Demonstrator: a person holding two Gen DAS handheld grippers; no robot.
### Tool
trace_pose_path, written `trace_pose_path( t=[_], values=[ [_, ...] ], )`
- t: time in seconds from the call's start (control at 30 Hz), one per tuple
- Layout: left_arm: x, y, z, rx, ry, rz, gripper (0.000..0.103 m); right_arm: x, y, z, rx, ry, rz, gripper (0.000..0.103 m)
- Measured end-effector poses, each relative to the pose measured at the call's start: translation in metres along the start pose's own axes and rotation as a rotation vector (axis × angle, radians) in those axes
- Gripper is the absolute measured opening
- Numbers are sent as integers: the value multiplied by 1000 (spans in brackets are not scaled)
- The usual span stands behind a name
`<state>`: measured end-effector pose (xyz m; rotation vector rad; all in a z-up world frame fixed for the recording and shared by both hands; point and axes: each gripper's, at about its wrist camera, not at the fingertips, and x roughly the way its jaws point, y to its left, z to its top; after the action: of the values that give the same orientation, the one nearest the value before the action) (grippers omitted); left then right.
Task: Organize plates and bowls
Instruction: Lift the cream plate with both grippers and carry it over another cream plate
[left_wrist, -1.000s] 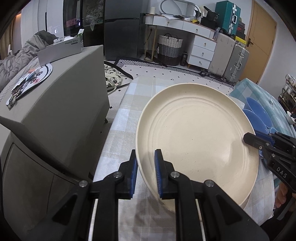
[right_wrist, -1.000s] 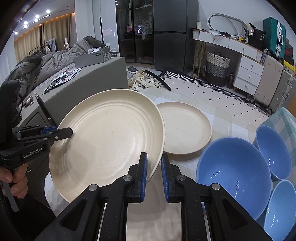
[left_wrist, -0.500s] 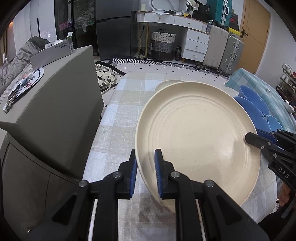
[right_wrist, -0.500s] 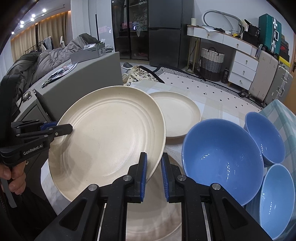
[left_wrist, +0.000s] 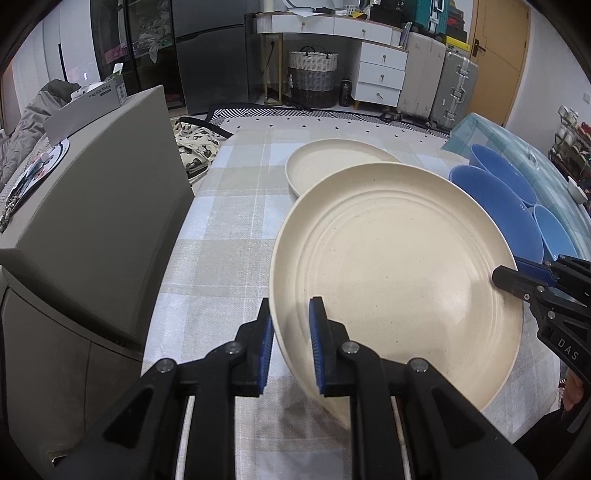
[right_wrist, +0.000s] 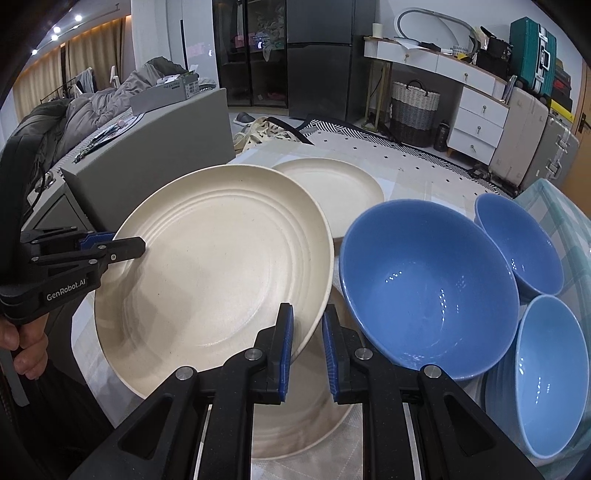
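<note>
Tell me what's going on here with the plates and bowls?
A person holds one large cream plate between two handheld tools: the left claw and the right claw each pinch its rim on opposite sides, keeping it tilted above the checked tablecloth. A second cream plate lies flat further back, another beneath the right claw. Three blue bowls sit to the right.

Held plate (right_wrist: 221, 266) above table (left_wrist: 229, 206), second plate (right_wrist: 340, 192) behind, bowls (right_wrist: 428, 284) right

Wicker basket (left_wrist: 312, 78) at twelve o'clock, white drawers (left_wrist: 382, 75) beside, silver suitcases (left_wrist: 439, 90) toward one, grey cabinet (left_wrist: 92, 206) at nine.
</note>
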<state>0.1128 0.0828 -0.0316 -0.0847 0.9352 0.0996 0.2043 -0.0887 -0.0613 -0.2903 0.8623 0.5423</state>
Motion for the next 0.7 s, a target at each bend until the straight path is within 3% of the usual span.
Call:
trace_pose_path(
  t=[0.7],
  values=[
    [11,-15,-5,35,44,32,17,9,-4,-11,-17,52,-8,16]
  ],
)
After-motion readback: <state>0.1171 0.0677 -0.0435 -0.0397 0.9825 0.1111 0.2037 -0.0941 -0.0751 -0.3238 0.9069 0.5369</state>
